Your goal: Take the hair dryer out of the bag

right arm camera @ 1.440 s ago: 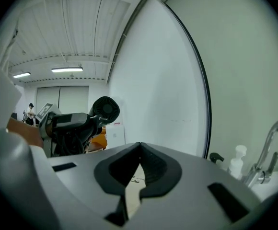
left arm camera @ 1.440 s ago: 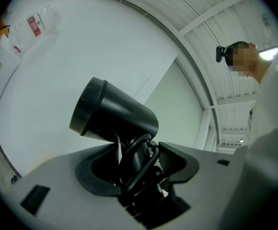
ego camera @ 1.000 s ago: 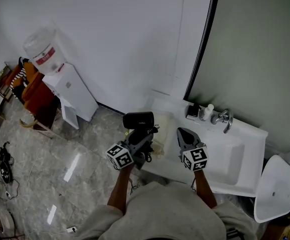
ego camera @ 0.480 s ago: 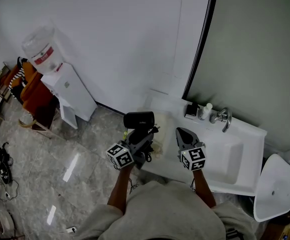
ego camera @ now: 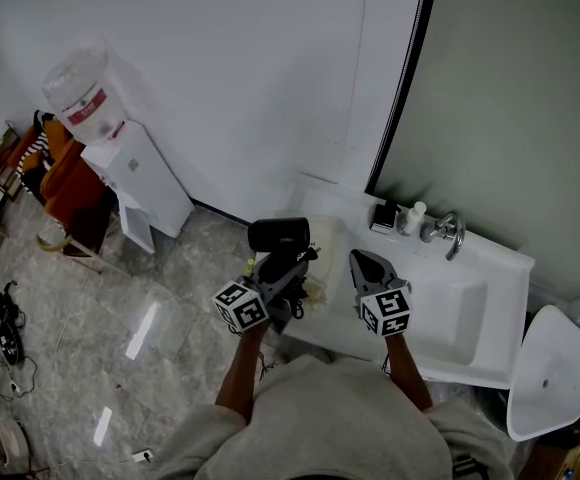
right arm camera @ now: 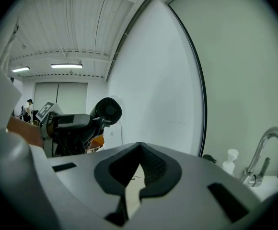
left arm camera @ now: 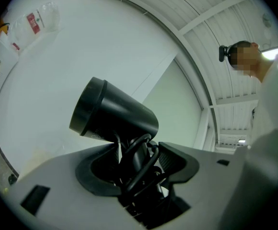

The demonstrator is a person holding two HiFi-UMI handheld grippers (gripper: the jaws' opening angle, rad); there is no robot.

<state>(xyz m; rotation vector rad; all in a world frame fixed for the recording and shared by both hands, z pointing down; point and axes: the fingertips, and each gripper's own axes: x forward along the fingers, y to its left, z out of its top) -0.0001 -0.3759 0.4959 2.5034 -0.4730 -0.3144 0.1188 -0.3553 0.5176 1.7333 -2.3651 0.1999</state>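
A black hair dryer (ego camera: 278,234) is held up above the left end of the white counter, its barrel pointing left. My left gripper (ego camera: 288,264) is shut on its handle and looped cord; in the left gripper view the dryer (left arm camera: 115,116) rises from between the jaws of the gripper (left arm camera: 139,152). A cream bag (ego camera: 322,268) lies on the counter just beyond, partly hidden by the gripper. My right gripper (ego camera: 363,264) hovers to the right, shut and empty (right arm camera: 140,150). From the right gripper view, the dryer (right arm camera: 108,111) shows at the left.
A white sink counter (ego camera: 470,298) with a chrome faucet (ego camera: 450,236) and a small bottle (ego camera: 413,220) stands before a mirror. A water dispenser (ego camera: 130,178) stands at the left wall. A white bin (ego camera: 555,373) sits at the right.
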